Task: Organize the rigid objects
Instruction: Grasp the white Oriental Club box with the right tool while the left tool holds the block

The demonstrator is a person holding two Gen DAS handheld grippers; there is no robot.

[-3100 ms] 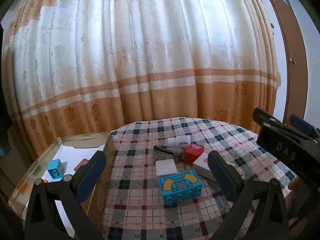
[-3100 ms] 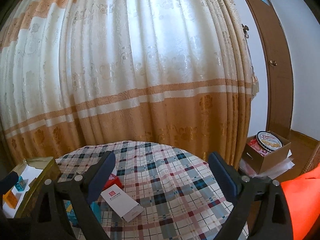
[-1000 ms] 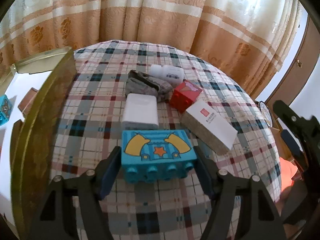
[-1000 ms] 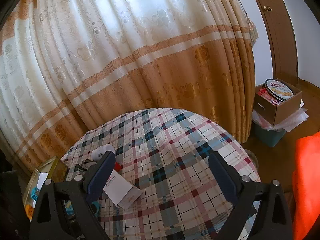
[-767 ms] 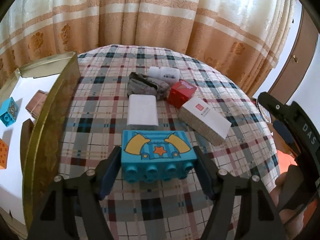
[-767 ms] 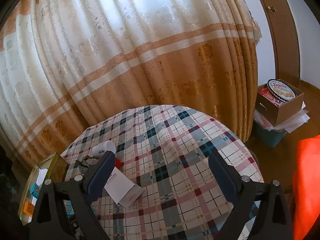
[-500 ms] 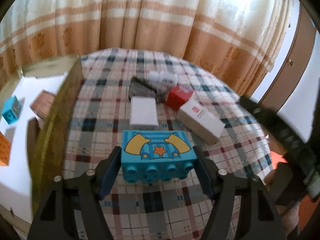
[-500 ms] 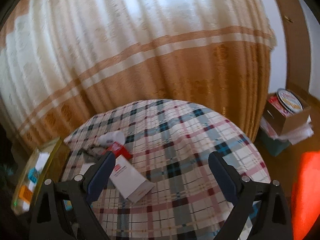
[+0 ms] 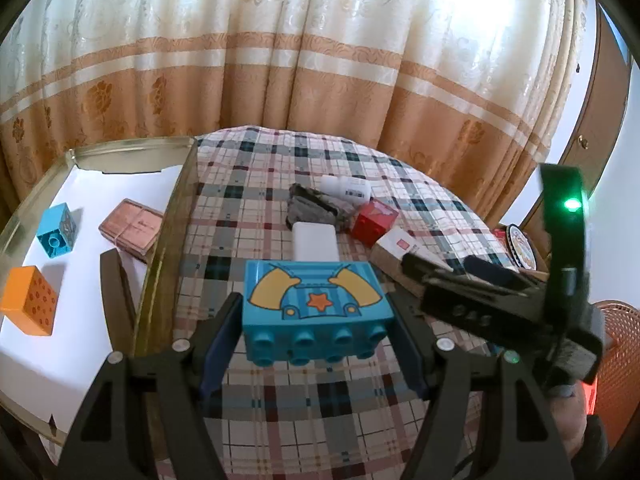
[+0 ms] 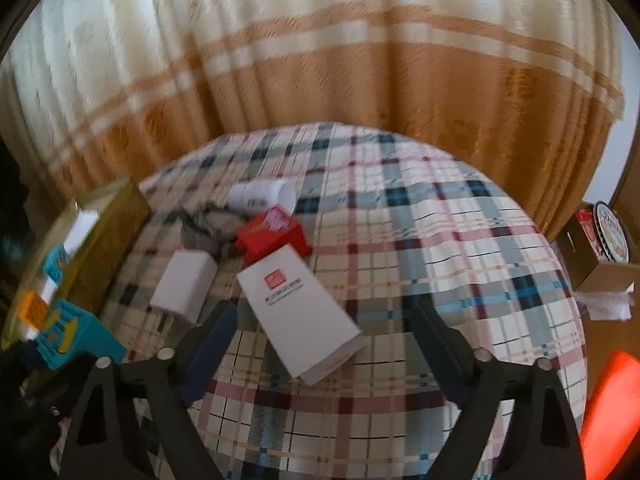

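My left gripper (image 9: pixel 315 322) is shut on a big blue toy brick (image 9: pixel 316 300) with a yellow and star print, held above the plaid table (image 9: pixel 256 400). Left of it sits a gold tray (image 9: pixel 170 216) with a small blue brick (image 9: pixel 56 226), an orange brick (image 9: pixel 28 300) and a pink box (image 9: pixel 132 232). My right gripper (image 10: pixel 324 316) hovers over a long white box (image 10: pixel 300 312); its jaws are closing, still wide, and the pads stay clear of the box. A red brick (image 10: pixel 272 232), white bottle (image 10: pixel 262 194) and white power bank (image 10: pixel 184 284) lie beyond.
A grey crumpled cloth (image 9: pixel 316 204) lies by the bottle. Orange and cream curtains (image 9: pixel 320 60) hang right behind the round table. On the floor at the right are a cardboard box with a biscuit tin (image 10: pixel 600 256) and an orange basket (image 9: pixel 616 336).
My left gripper lifted the blue brick off the table, with more of the tray now showing. My right gripper tipped down and swung left until the white box sits between its fingers.
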